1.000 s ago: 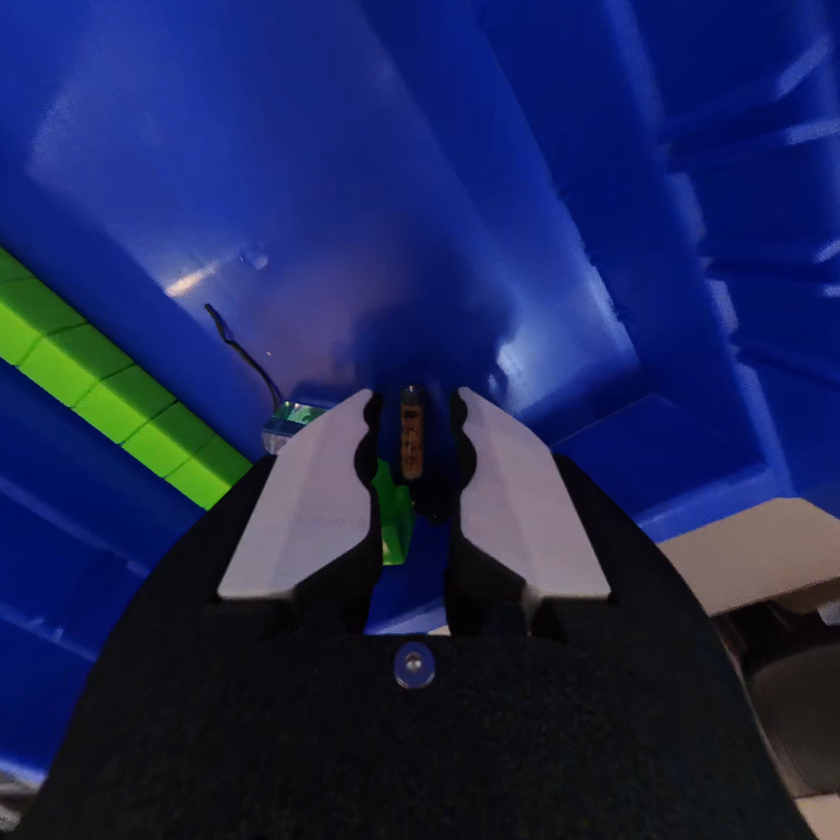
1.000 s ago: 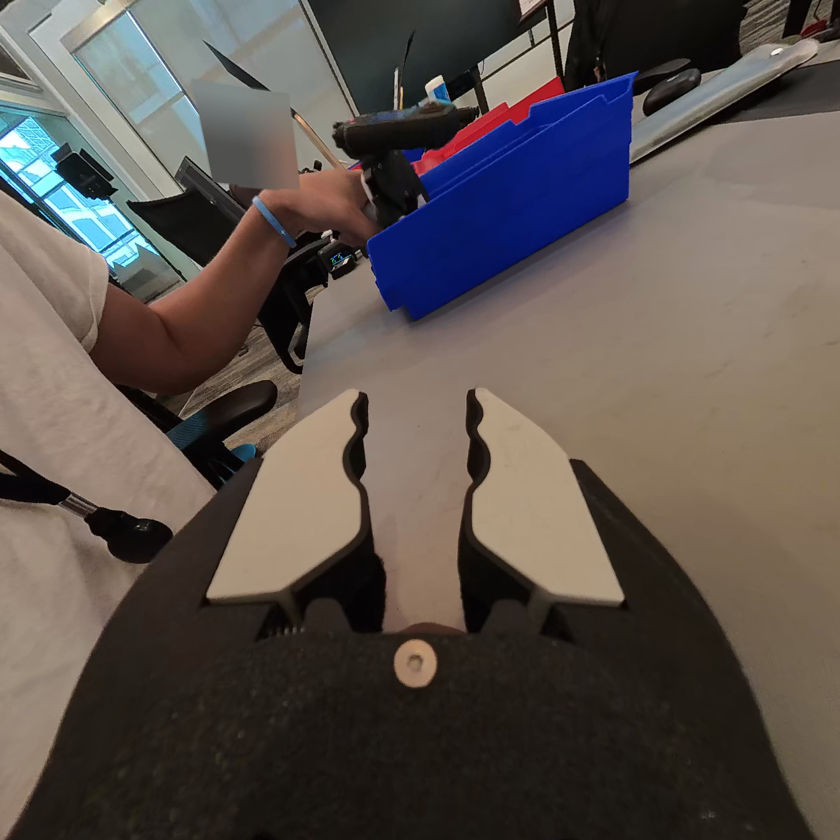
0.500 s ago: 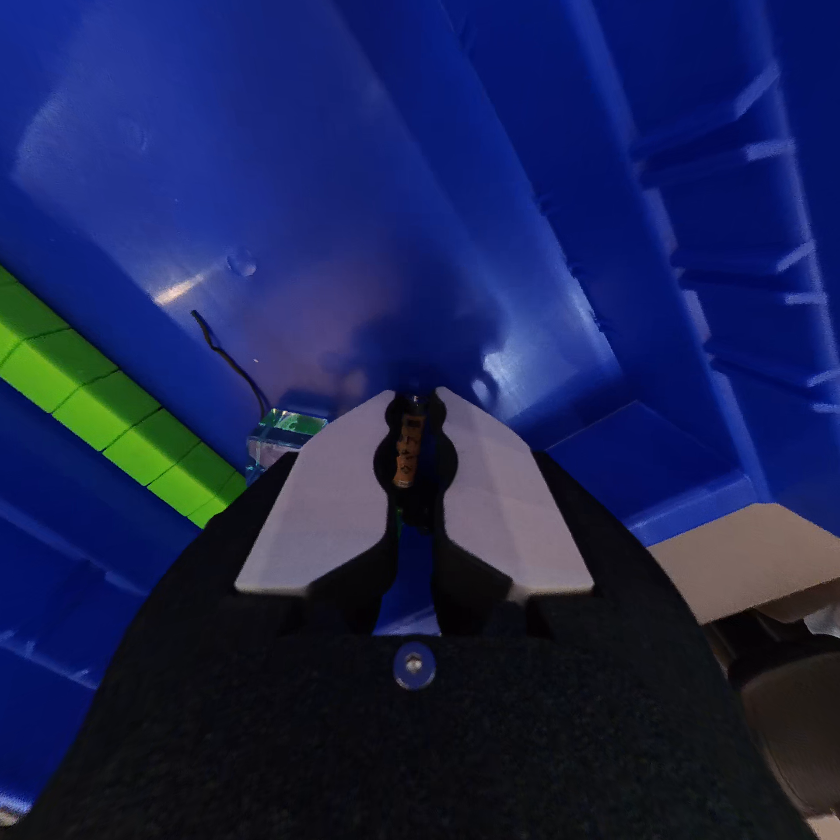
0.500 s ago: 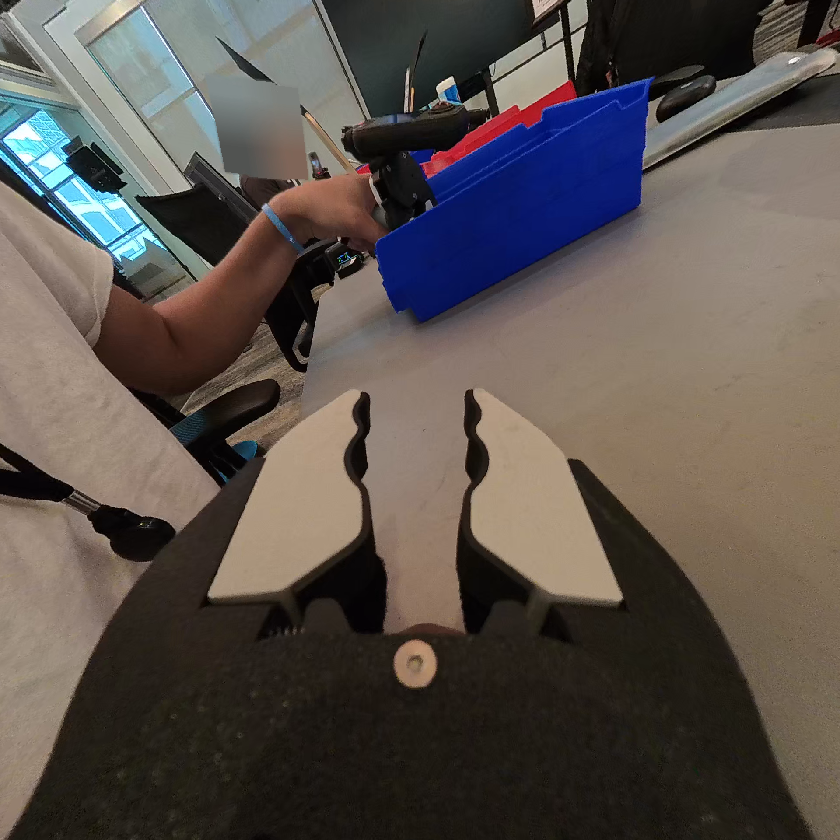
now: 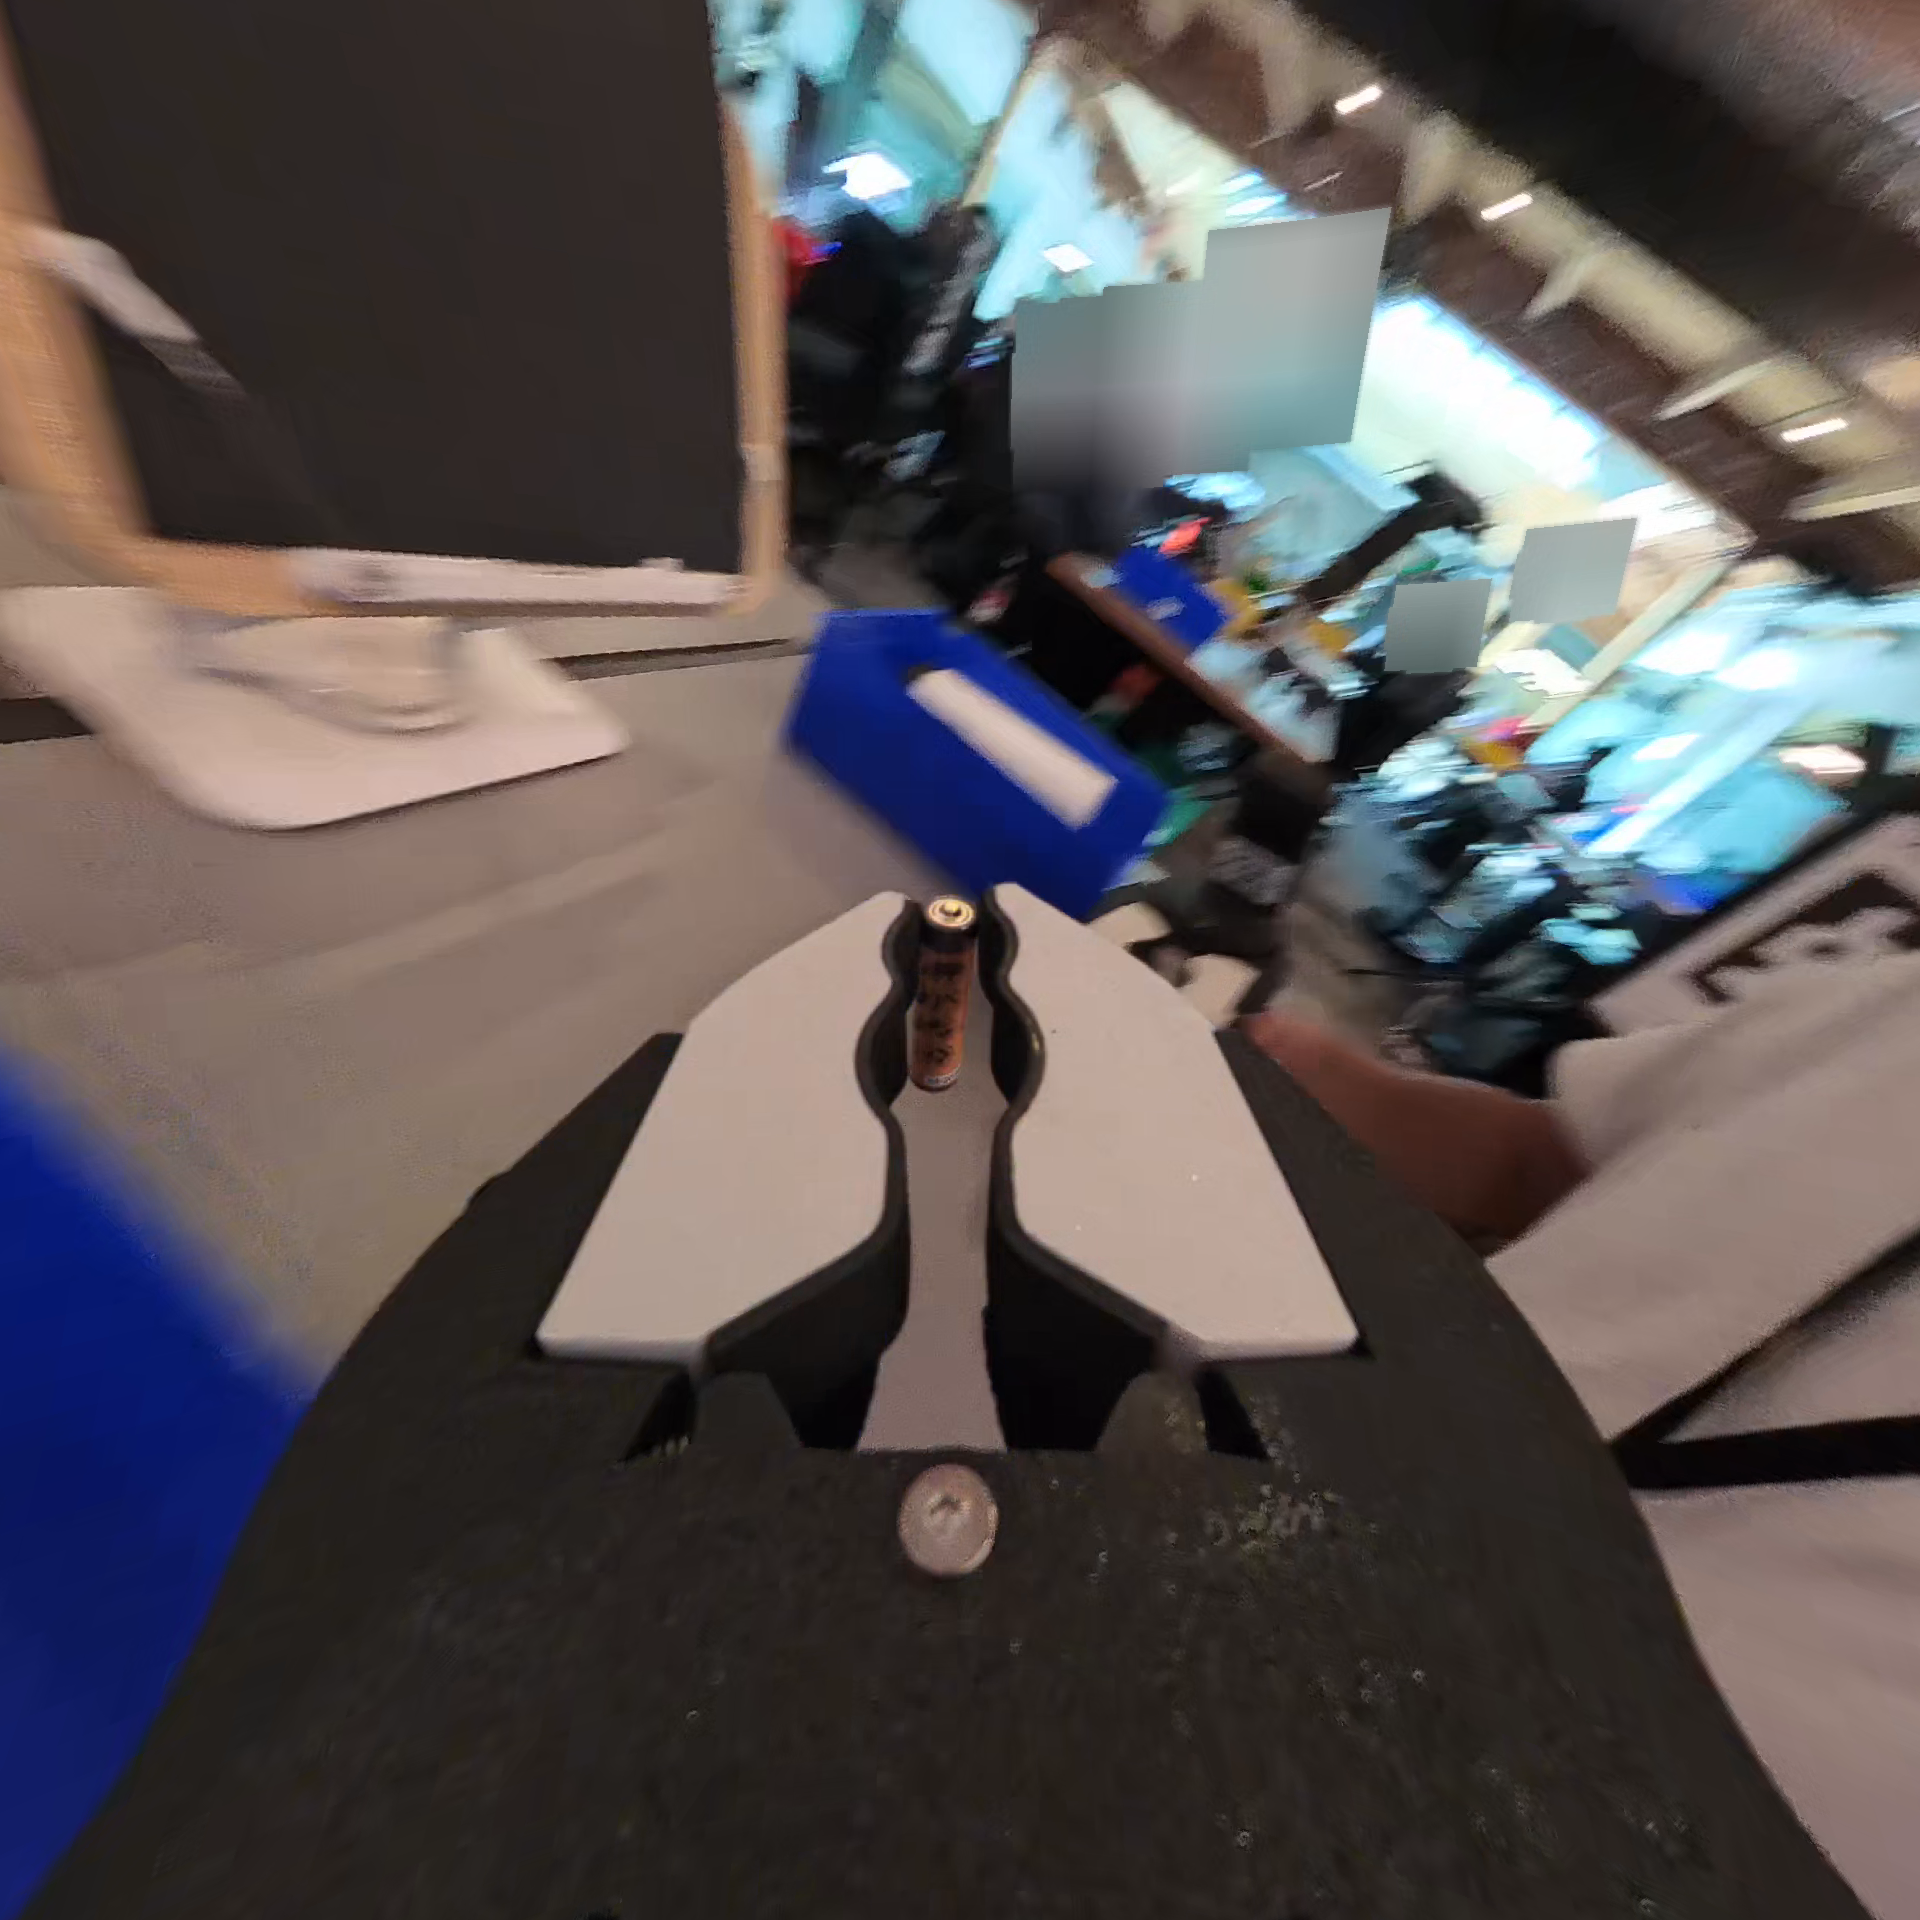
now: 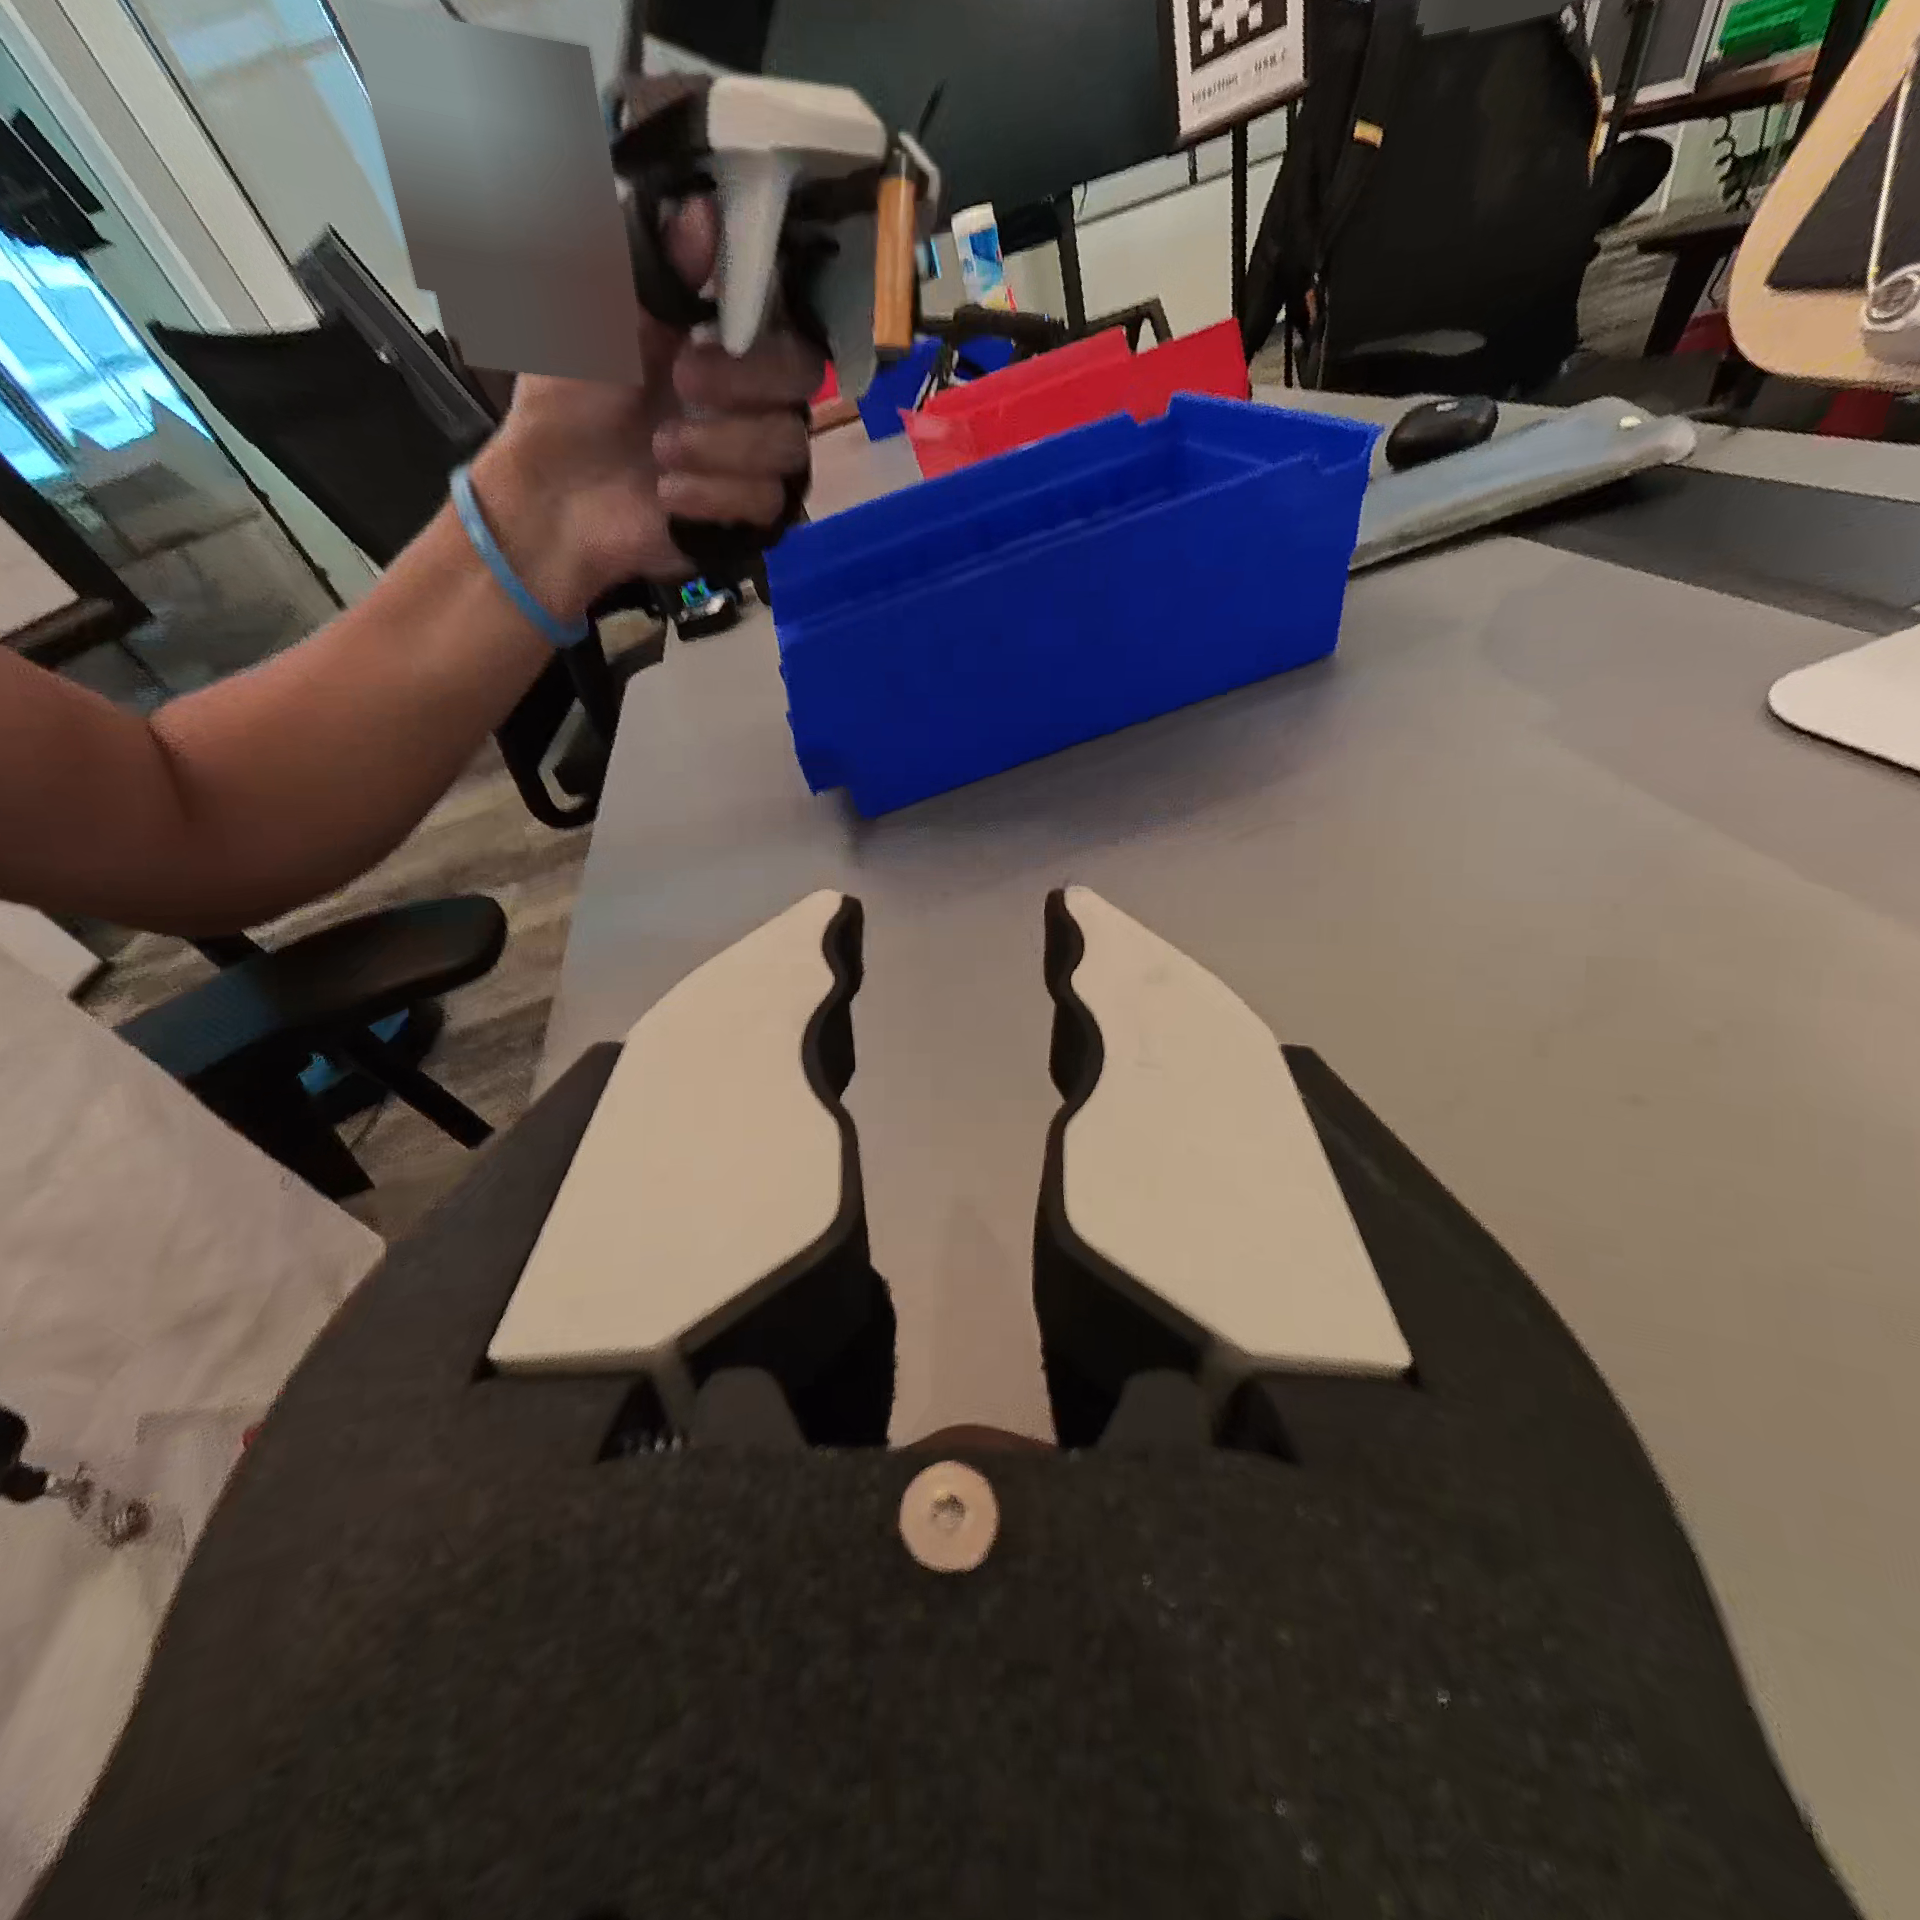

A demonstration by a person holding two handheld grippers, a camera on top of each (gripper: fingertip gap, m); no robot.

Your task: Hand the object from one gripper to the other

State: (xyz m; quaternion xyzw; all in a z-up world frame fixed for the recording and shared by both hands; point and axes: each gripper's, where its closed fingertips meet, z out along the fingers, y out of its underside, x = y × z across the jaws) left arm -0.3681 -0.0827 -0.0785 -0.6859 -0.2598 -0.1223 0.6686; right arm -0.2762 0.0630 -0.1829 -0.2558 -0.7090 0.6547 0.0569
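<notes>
Battery (image 5: 940, 1003), copper and black, sits pinched near the tips of your left gripper (image 5: 948, 920), its fingers closed tight on it, raised in the air above the near-left corner of the grey table (image 6: 1455, 883), over the blue bin (image 6: 1060, 613). Your right gripper (image 6: 951, 909) holds nothing, its fingers parted with a clear gap, low over the table's near edge.

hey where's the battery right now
The battery is clamped between the left gripper fingertips, centre of the left wrist view. The right wrist view shows it upper left, raised above the blue bin.
</notes>
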